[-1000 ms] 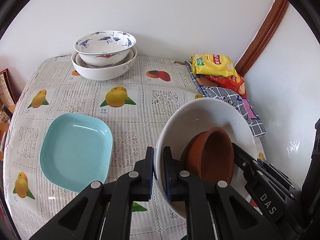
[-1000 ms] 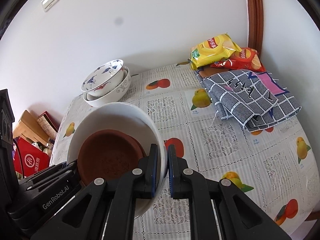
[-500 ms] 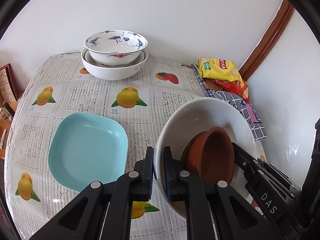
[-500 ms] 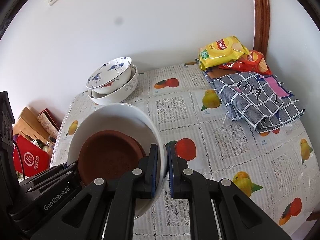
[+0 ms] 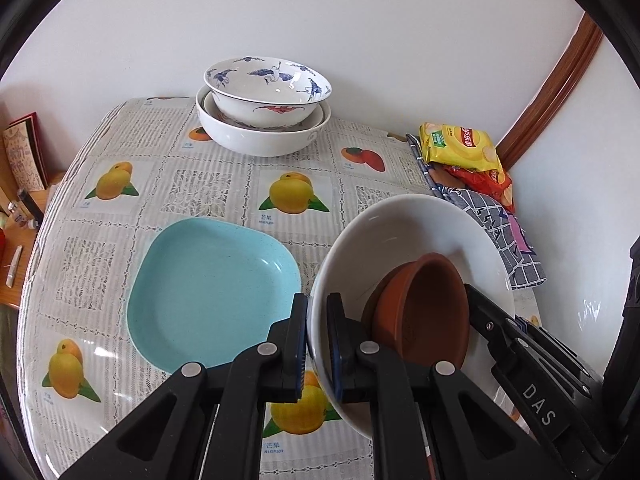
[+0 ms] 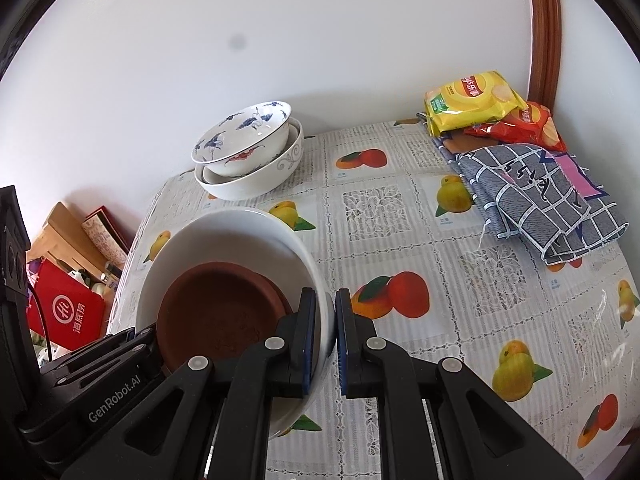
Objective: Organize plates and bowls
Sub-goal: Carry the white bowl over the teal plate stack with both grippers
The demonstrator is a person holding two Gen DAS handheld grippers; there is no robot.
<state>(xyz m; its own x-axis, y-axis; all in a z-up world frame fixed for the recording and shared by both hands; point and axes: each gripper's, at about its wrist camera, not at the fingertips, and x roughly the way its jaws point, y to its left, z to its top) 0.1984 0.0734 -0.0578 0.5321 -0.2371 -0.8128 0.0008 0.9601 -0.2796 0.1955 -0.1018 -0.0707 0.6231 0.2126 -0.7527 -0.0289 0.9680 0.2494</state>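
Both the left gripper [image 5: 317, 342] and right gripper [image 6: 325, 340] pinched opposite rims of a white bowl [image 5: 404, 224] above the tablecloth [image 5: 192, 184]; its tilt risked spilling the loose brown dish [image 5: 424, 308] inside.

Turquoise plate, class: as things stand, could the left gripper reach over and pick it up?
Probably not yet. The left gripper is shut on the rim of the white bowl, shared with the right gripper. The turquoise plate lies bare and unobstructed beside it, but the bowl must go down first.
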